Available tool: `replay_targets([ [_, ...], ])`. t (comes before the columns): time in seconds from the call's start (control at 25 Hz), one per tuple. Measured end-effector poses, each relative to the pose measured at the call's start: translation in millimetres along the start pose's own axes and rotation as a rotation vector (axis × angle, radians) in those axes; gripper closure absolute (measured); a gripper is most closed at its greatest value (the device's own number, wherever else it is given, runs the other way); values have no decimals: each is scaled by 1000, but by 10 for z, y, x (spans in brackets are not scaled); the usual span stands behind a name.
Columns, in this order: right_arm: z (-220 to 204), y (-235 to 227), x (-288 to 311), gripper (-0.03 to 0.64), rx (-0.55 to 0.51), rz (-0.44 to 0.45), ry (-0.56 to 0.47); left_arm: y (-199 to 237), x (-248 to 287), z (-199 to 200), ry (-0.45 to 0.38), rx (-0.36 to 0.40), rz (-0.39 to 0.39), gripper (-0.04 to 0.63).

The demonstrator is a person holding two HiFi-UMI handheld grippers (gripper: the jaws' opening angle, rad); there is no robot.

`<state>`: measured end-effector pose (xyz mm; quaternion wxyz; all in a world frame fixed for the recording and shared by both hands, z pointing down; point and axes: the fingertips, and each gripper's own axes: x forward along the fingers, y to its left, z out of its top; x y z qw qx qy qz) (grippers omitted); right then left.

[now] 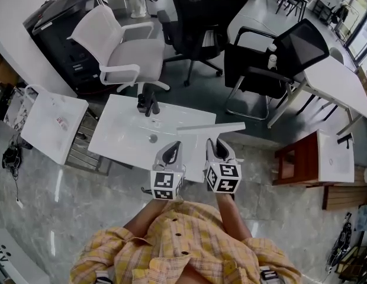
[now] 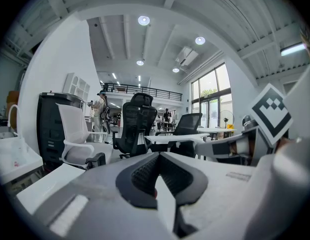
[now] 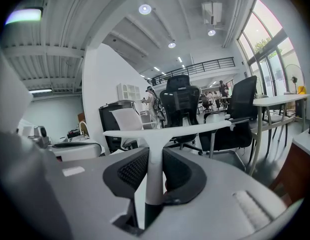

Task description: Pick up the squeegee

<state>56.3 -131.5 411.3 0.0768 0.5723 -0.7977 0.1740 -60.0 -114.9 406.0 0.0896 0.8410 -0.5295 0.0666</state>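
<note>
The white T-shaped squeegee (image 1: 211,128) hangs in the air over the white sink top (image 1: 121,132). Its blade lies level and its handle (image 3: 154,169) runs back between the black pads of my right gripper (image 3: 155,151), which is shut on it. In the head view the right gripper (image 1: 218,148) is at the sink top's near right corner. My left gripper (image 1: 171,152) is just to its left, jaws closed together with nothing between them (image 2: 159,155). The left gripper view shows the squeegee blade (image 2: 170,139) and the right gripper's front (image 2: 230,146) off to the right.
A black faucet (image 1: 149,102) stands at the sink top's far edge. Behind it are a white office chair (image 1: 121,52) and black chairs (image 1: 201,16). A white table (image 1: 337,81) and a low wooden stand (image 1: 296,161) are to the right, a white sink (image 1: 50,123) to the left.
</note>
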Motion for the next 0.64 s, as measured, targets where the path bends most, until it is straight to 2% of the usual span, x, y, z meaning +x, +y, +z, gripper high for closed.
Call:
replay_targets([
  [0.64,28,-23,-35,537,3,-4,-19,22,2,32,-10,5,6,597],
])
